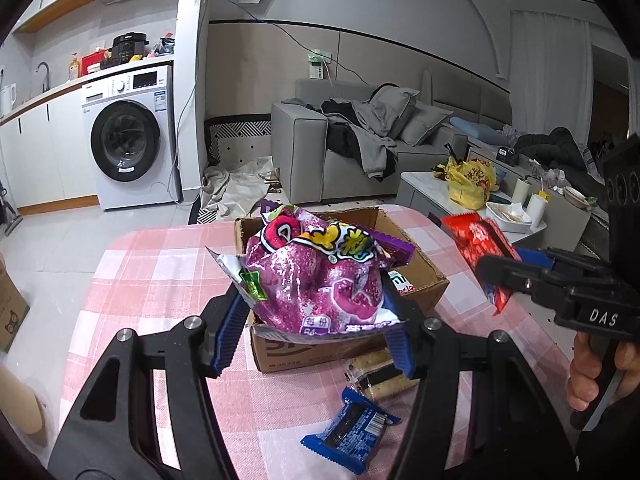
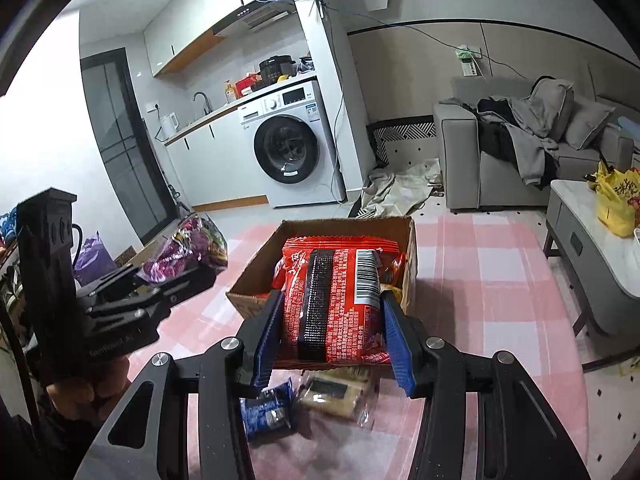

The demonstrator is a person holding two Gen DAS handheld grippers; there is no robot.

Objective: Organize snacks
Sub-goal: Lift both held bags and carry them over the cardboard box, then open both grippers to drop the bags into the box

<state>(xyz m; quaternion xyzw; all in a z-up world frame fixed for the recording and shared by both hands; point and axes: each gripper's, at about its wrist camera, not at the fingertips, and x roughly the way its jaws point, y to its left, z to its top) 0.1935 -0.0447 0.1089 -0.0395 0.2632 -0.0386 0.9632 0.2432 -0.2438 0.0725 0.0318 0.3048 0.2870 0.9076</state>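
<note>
- The left gripper (image 1: 316, 312) has its blue pads pinching a puffy purple snack bag (image 1: 316, 276) by its lower end, the bag held up in the air over the cardboard box (image 1: 424, 268).
- The right gripper (image 2: 332, 332) has its jaws pressed against the sides of a red snack packet (image 2: 336, 300), barcode side up, also raised above the same box.
- The box stands open on a table with a pink checked cloth (image 1: 160, 272); more packets show inside it, under the purple bag.
- Nearer the camera, a blue wrapped snack (image 1: 352, 436) and a clear-wrapped biscuit pack (image 1: 380, 376) lie on the cloth just beside the box, not yet sorted.
- Both bags appear to be mid-carry; a good next move would likely keep each pinch firm and steady, clear the box flaps, and keep the two grippers well apart.
- The air-filled purple bag looks slippery: squeezing harder may pop it, and tilting may let it slide.
- A sofa, a coffee table and a washing machine fill the room behind.
</note>
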